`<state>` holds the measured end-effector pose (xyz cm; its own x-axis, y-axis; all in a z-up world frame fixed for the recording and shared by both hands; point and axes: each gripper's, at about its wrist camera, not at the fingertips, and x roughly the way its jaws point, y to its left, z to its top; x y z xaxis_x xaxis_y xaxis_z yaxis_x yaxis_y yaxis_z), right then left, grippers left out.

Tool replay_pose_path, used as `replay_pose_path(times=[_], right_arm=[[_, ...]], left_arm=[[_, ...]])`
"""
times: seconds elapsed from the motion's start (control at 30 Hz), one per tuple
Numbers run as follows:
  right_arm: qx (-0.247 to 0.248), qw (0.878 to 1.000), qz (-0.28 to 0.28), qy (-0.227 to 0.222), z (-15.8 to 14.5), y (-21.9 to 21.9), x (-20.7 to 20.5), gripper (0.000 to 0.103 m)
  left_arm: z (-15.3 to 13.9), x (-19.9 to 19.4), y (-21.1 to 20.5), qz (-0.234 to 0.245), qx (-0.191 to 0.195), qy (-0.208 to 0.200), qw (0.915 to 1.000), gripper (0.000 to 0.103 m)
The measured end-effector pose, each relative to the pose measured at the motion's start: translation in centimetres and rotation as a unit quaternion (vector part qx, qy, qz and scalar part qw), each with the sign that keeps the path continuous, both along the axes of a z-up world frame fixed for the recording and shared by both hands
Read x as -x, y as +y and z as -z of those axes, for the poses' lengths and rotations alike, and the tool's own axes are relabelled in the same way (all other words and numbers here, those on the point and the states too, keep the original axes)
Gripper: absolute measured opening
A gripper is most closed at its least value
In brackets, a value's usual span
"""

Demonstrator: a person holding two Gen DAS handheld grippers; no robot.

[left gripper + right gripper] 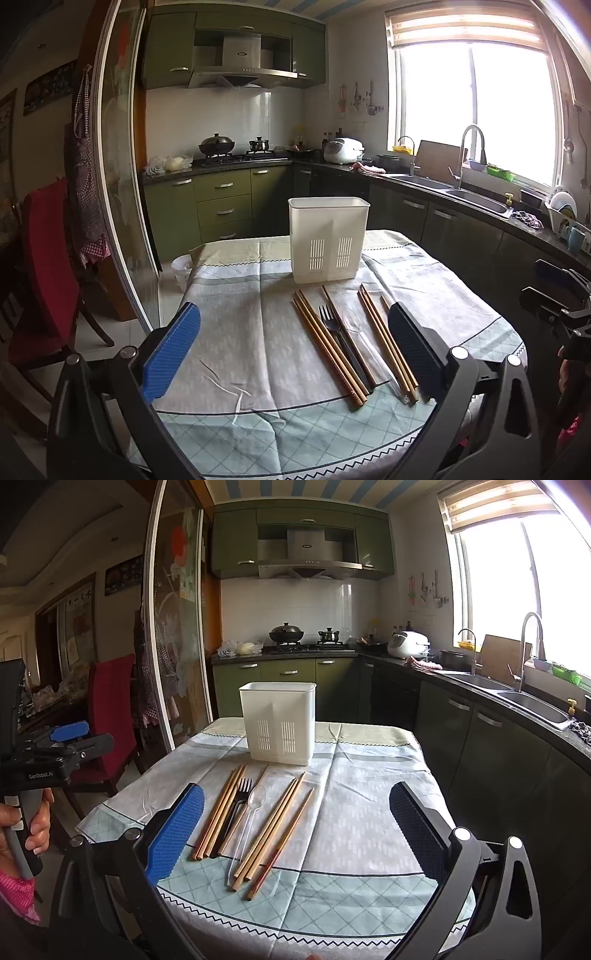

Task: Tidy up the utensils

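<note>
nothing is sorted yet, i judge. both my left jaws (295, 347) and right jaws (297, 827) stand wide open and empty above the surface (369, 812). chopsticks (218, 812), fork (242, 790) and clear spoon (255, 801) lie loose before the white holder (279, 723), which looks empty.

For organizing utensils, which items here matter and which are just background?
Job items: white utensil holder, wooden chopsticks, black fork, clear plastic spoon.

Background: rice cooker, wok, red-covered chair, sink.
</note>
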<state>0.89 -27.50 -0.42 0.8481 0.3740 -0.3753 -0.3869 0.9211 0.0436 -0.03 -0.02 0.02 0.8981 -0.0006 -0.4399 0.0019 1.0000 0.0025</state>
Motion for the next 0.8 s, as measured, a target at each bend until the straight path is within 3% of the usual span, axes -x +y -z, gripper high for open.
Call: replay_pose_path(times=[0.8], right_arm=[[-0.002, 1.000, 0.001, 0.002, -0.13, -0.22, -0.16, 0.099]], left_arm=[[-0.01, -0.02, 0.39, 0.003, 0.005, 0.001, 1.0000, 0.097]])
